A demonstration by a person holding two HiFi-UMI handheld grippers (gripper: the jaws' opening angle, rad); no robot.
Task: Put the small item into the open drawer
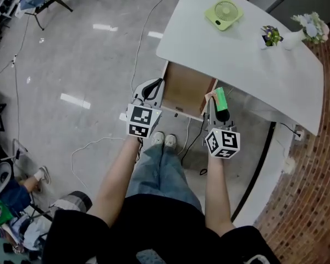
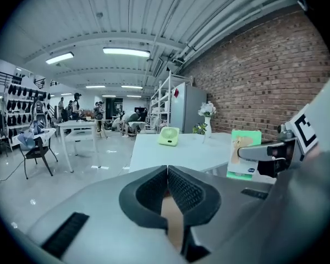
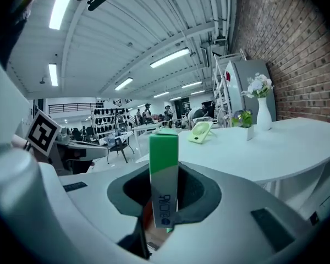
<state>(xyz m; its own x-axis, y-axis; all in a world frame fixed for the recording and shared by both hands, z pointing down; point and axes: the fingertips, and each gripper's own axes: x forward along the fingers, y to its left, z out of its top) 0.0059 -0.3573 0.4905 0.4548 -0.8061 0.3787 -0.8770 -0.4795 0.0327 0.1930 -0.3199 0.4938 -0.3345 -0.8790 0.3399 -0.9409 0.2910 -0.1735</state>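
Observation:
My right gripper (image 1: pixel 216 104) is shut on a small green and white box (image 1: pixel 220 98), held upright over the right front corner of the open wooden drawer (image 1: pixel 184 91). In the right gripper view the box (image 3: pixel 164 176) stands squeezed between the dark pads. My left gripper (image 1: pixel 152 87) hangs at the drawer's left front corner, its jaws shut with nothing between them (image 2: pixel 168 194). From the left gripper view the box (image 2: pixel 243 153) shows at the right, in the other gripper.
The drawer belongs to a white table (image 1: pixel 247 59) carrying a green fan (image 1: pixel 224 12), a small plant pot (image 1: pixel 269 36) and a white vase of flowers (image 1: pixel 305 31). A brick wall (image 1: pixel 311 186) runs at the right. Cables (image 1: pixel 143 32) trail over the grey floor.

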